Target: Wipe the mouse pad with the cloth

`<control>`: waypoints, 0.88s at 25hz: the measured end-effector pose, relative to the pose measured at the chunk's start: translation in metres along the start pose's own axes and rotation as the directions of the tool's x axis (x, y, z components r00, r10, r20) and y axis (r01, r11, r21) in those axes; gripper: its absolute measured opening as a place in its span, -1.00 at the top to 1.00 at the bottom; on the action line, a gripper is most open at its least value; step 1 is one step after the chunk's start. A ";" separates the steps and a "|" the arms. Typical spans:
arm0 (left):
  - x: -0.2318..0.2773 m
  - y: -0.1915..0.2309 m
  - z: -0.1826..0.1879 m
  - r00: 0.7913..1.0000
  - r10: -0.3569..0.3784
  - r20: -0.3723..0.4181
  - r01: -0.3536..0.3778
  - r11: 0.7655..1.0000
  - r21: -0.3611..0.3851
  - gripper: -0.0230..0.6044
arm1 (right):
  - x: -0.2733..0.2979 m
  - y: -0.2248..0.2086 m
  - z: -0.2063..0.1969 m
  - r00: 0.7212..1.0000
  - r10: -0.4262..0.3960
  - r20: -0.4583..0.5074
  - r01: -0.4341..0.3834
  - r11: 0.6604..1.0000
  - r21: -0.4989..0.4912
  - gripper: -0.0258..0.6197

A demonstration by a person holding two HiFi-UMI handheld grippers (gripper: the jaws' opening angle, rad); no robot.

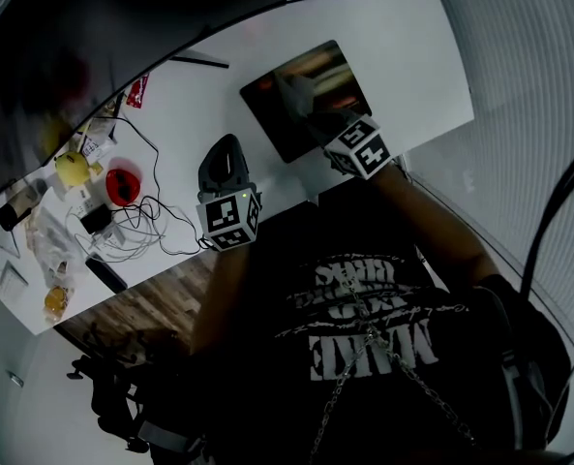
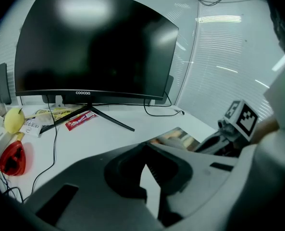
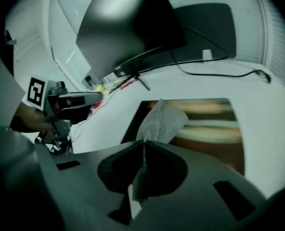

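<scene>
The dark mouse pad lies on the white desk, towards its right end. A grey mesh cloth rests on the pad's left part. My right gripper is shut on the cloth's near corner, and the cloth fans out ahead of the jaws. My left gripper hovers over the desk's front edge, left of the pad. Its jaws meet at the tips with nothing between them. In the left gripper view the pad and right gripper show at the right.
A curved black monitor on a splayed stand stands at the back. Left of it lie a red packet, a yellow object, a red object and tangled cables. A black cable runs behind the pad.
</scene>
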State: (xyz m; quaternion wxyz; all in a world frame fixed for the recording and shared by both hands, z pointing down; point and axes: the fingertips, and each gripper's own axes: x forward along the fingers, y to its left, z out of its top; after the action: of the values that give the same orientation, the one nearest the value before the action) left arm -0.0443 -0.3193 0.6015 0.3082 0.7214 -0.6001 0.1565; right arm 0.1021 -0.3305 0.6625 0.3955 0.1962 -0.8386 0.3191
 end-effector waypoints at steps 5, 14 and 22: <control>0.001 0.001 -0.001 1.000 0.004 -0.013 -0.004 1.000 0.005 0.91 | 0.029 0.054 -0.028 0.993 0.089 -0.081 -0.096 0.992 -0.077 0.89; 0.001 -0.006 0.010 1.000 -0.007 -0.007 0.007 0.999 0.046 0.91 | -0.073 -0.142 -0.056 0.945 -0.326 -0.004 0.322 0.934 0.153 0.89; -0.011 -0.011 0.045 0.999 -0.029 0.044 0.024 0.994 0.106 0.91 | -0.105 -0.174 -0.064 0.914 -0.398 0.079 0.381 0.909 0.169 0.79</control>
State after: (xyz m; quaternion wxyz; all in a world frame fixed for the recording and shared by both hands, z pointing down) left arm -0.0424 -0.3382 0.5579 0.2581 0.7479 -0.5883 0.1675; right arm 0.3019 -0.4039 0.6769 0.3878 0.4066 -0.7768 0.2844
